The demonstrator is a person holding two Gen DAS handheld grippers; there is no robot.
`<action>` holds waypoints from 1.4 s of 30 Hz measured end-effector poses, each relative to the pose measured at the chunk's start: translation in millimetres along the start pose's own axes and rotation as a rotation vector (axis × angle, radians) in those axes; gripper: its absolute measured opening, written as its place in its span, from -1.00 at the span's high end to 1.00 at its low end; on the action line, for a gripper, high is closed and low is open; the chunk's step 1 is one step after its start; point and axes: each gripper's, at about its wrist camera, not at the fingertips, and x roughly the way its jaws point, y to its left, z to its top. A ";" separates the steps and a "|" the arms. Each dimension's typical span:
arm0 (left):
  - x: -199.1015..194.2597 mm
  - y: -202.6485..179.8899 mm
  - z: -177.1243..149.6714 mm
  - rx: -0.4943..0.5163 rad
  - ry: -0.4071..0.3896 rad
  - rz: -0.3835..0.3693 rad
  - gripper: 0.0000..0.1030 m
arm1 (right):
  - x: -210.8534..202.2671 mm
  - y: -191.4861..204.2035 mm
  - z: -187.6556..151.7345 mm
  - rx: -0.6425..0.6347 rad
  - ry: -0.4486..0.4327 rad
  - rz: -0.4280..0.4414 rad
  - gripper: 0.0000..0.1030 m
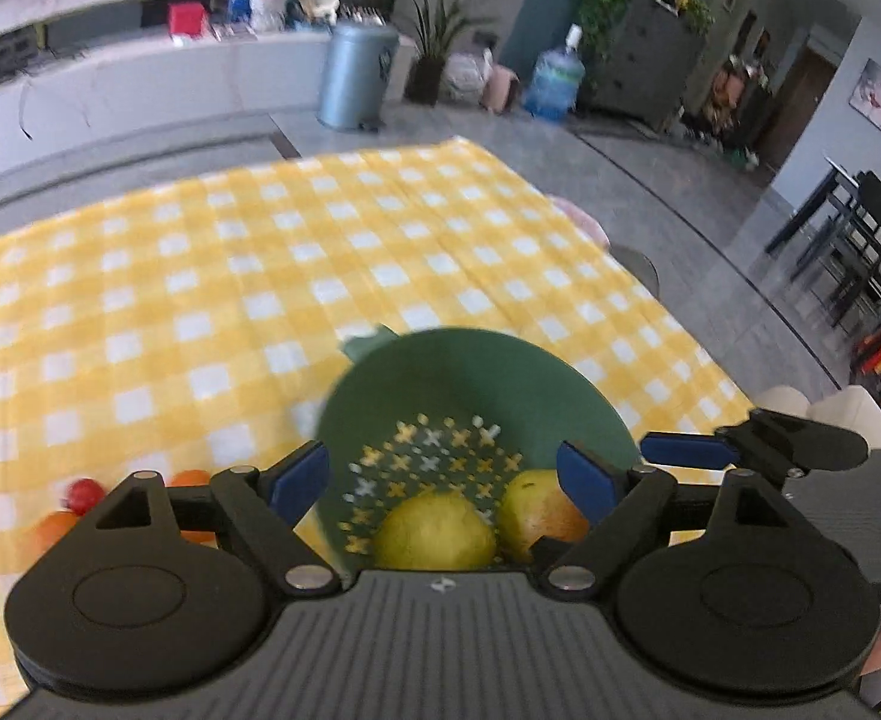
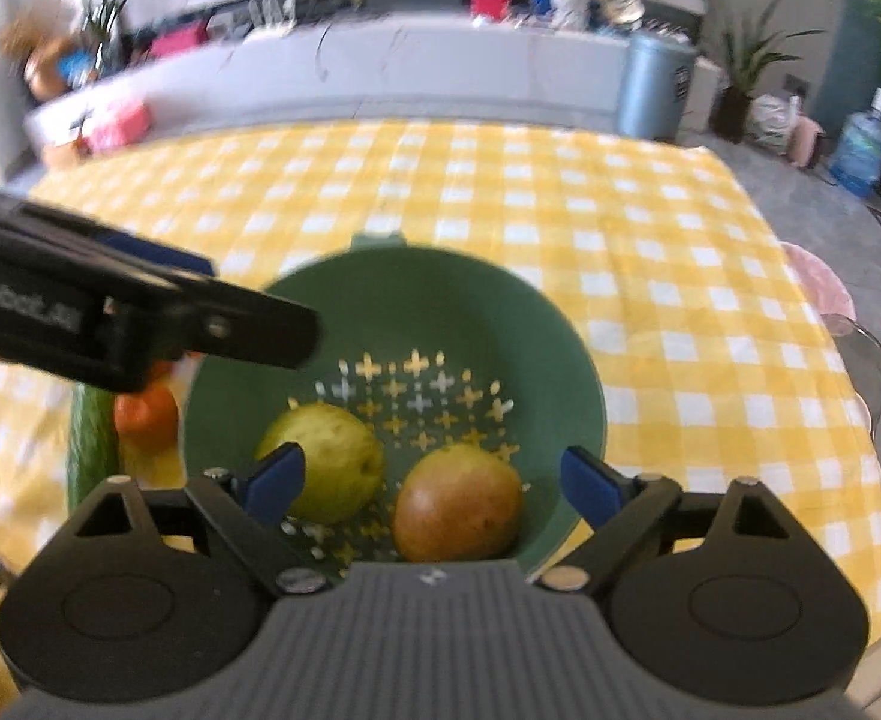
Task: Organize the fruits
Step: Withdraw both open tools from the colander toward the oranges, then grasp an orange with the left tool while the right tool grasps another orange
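Note:
A green colander [image 1: 476,378] [image 2: 452,306] stands on the yellow checked tablecloth. In it lie a yellow-green pear [image 1: 434,531] [image 2: 326,459] and a reddish-brown pear [image 1: 539,513] [image 2: 458,504]. My left gripper [image 1: 440,474] is open and empty above the colander's near side; its body shows in the right wrist view [image 2: 140,324]. My right gripper [image 2: 434,480] is open and empty over the two pears; its fingertips [image 1: 689,450] show in the left wrist view. Left of the colander lie orange fruits [image 2: 146,414] [image 1: 56,525], a red one [image 1: 83,495] and a cucumber [image 2: 92,438].
The tablecloth [image 1: 260,276] [image 2: 620,222] stretches far behind the colander. The table edge runs along the right, with a chair [image 2: 824,294] beside it. A grey bin [image 1: 356,75], plants and a water jug [image 1: 554,81] stand on the floor beyond.

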 end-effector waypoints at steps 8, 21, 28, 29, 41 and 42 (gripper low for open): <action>-40.1 20.0 -19.8 0.004 -0.047 0.032 -0.84 | -33.5 22.4 -17.2 0.176 -0.172 0.031 -0.72; -61.0 77.0 -78.5 -0.111 -0.087 0.108 0.37 | -41.0 100.5 -65.2 0.156 -0.331 0.039 -0.38; -55.8 93.7 -96.3 -0.092 -0.137 0.137 -0.87 | -20.8 121.4 -76.0 0.113 -0.300 0.059 -0.32; -55.0 97.8 -97.1 -0.099 -0.136 0.149 -0.87 | -16.3 123.4 -75.5 0.111 -0.292 0.057 -0.29; -27.2 143.7 -96.9 -0.144 -0.127 0.275 -0.54 | 42.5 149.6 -53.0 0.070 -0.245 0.118 -0.08; -24.1 147.5 -97.3 -0.152 -0.121 0.269 -0.48 | 46.9 150.7 -51.1 0.073 -0.238 0.122 -0.08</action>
